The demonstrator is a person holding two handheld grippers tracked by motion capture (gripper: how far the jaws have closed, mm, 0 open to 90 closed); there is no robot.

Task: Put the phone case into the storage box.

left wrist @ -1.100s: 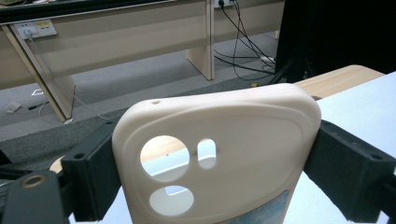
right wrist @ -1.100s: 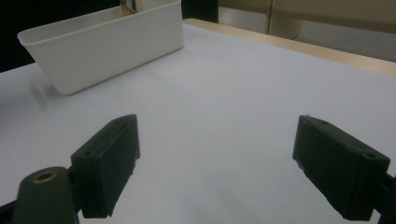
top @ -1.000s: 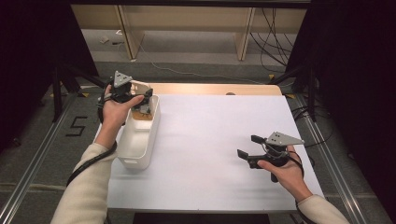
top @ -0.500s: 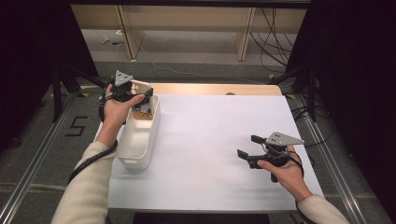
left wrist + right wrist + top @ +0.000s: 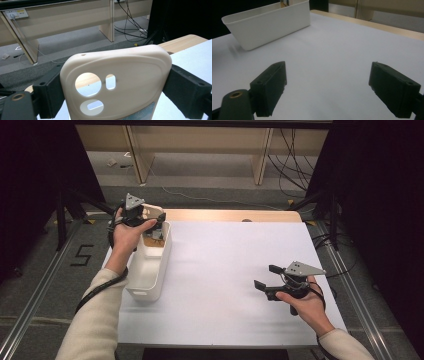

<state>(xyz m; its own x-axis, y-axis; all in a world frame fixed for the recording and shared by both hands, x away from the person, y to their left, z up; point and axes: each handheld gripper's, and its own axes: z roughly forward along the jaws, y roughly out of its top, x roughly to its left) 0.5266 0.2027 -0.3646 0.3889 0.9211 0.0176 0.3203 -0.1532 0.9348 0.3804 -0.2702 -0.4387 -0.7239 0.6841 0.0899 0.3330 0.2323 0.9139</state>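
Your left gripper (image 5: 150, 217) holds a cream phone case (image 5: 117, 82) clamped across its width between both black jaws; the left gripper view shows each jaw pressed flat against one long edge of the case, with the camera cut-outs in the upper part facing the lens and a patch of blue-green print at the lower edge. In the high view you carry this case above the far end of the white bin (image 5: 150, 270), which stands lengthwise along the left edge of the white table (image 5: 225, 270); the case sits higher than the bin's rim and whether it touches the rim cannot be told. Some small items lie in the far end of the bin, too indistinct to identify. Your right gripper (image 5: 265, 276) rests low over the right part of the table, well apart from the bin, pointing toward it. Its jaws stand wide with nothing between them; the right gripper view shows bare table surface in the gap and the bin (image 5: 269, 25) farther off at the upper left.
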